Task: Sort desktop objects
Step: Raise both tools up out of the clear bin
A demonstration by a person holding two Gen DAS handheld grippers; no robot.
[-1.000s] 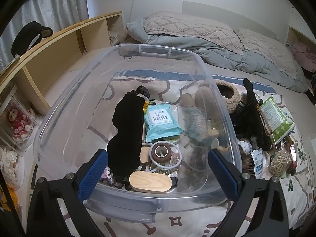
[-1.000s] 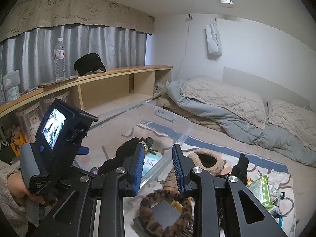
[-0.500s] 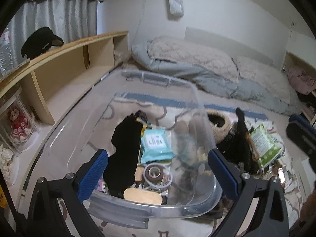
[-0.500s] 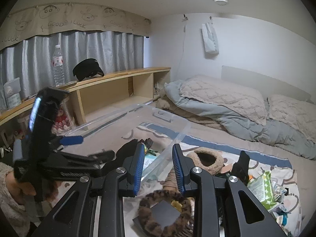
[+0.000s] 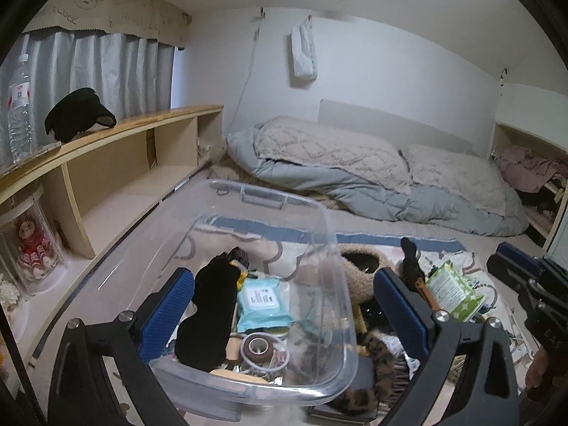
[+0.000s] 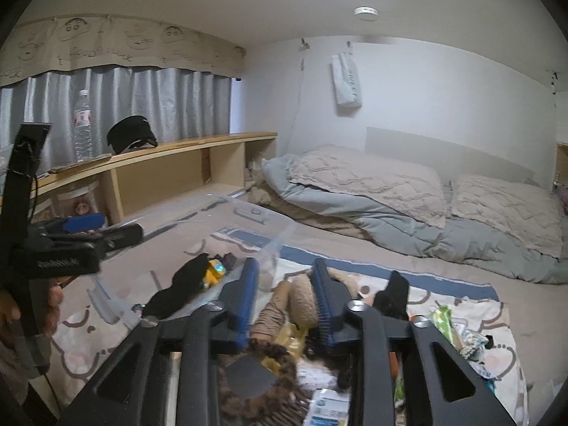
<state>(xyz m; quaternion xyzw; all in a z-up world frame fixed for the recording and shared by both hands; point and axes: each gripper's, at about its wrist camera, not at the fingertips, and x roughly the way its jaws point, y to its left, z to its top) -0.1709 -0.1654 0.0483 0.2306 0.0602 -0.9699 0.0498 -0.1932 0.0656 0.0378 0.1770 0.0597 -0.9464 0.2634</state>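
A clear plastic bin [image 5: 269, 198] stands on the patterned mat. It holds a black eye mask [image 5: 209, 305], a teal wipes pack [image 5: 261, 300], a brown tape roll [image 5: 257, 346] and other small items. My left gripper [image 5: 284, 305] hovers over the bin's near end, open wide with nothing between its fingers. My right gripper [image 6: 285, 294] hangs over the loose pile right of the bin. Its jaws are opening and nothing is pressed between them. Below it lie a leopard scrunchie [image 6: 259, 390] and a brown furry slipper [image 6: 301, 298]. A hand holds the left gripper [image 6: 71, 248] at the left of the right wrist view.
A green packet [image 5: 451, 287] and a black sock [image 5: 411, 259] lie right of the bin. A wooden shelf [image 5: 117, 135] with a water bottle [image 5: 17, 106] and a black cap [image 5: 78, 113] runs along the left. Folded bedding [image 5: 355, 170] lies behind.
The left gripper rose and tipped upward, so the bin sits lower in its view and more of the room shows. The right gripper's jaws spread apart. The right gripper shifted over the pile.
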